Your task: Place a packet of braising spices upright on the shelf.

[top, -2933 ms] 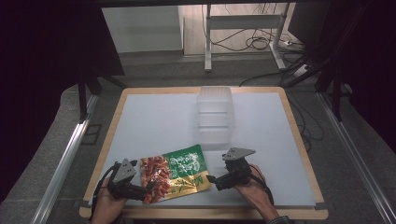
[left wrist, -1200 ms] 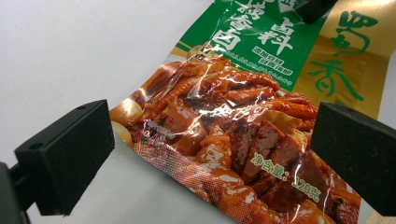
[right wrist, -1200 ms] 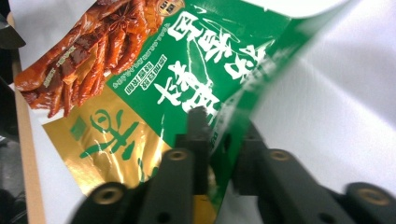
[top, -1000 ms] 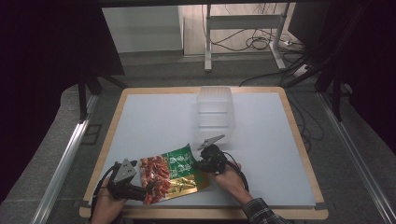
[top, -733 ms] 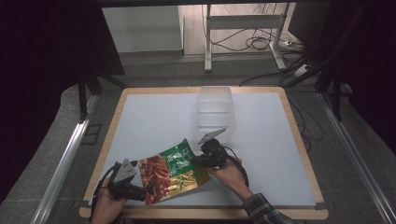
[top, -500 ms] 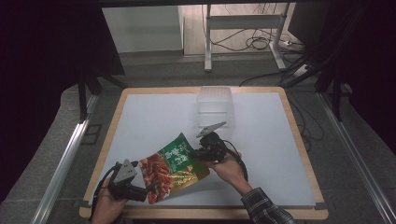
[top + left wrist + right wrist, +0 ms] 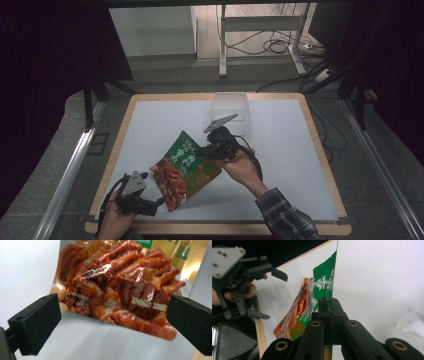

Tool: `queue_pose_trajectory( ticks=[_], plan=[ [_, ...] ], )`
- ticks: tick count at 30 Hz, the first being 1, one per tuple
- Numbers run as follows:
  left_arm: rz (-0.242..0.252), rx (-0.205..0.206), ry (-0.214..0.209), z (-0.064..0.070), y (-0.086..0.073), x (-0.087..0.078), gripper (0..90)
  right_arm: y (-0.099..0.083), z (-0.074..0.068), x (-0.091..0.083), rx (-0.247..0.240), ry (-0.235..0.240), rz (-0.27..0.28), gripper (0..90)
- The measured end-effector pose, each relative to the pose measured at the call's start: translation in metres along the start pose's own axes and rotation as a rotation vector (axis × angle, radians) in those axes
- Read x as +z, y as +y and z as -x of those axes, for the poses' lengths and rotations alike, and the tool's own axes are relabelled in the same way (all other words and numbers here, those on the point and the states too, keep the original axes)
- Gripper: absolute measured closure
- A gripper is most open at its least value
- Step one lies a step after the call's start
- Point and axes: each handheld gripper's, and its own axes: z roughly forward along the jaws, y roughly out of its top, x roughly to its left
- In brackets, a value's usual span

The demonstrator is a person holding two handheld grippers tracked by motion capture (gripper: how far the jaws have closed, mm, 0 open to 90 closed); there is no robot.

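So the right gripper (image 7: pixel 202 150) has the snack bag (image 7: pixel 186 169) by its green top edge, jaws pressed together on it with the foil running right between them in the right gripper view (image 7: pixel 329 312). Compared with about three seconds back, that's a big change: then the bag lay flat near the front edge of the table (image 7: pixel 280 165), and the right gripper sat just beside its right end. Over the last second it moved in over the bag, took the edge and lifted it up and away from the person. Now the green end is raised and tilted toward the middle of the table, while the red end with the food picture hangs down near the front left.

The left gripper (image 7: pixel 159 200) hasn't really moved in any of the frames, still parked at the front left corner. Its jaws are spread wide and aren't touching the bag; in the left gripper view the bag's red lower edge (image 7: pixel 120 300) sits between and just beyond them. From the right gripper view you can see it (image 7: pixel 268 292) open beside the bag too.

The clear plastic box (image 7: pixel 230 107) at the back of the table is in the same spot as before, well apart from the bag.
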Motion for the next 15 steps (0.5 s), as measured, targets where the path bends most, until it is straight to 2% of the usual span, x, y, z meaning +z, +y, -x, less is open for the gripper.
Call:
queue_pose_trajectory(
  ticks=[7, 15],
  plan=[
    [0.01, 0.0, -0.001, 0.0, 0.0, -0.001, 0.0, 0.023, -0.007, -0.009, -0.03, 0.011, 0.016, 89.2],
    [0.025, 0.001, -0.007, 0.0, 0.001, -0.003, 0.0, 0.045, -0.011, -0.017, -0.071, 0.003, 0.022, 89.3]
  ],
)
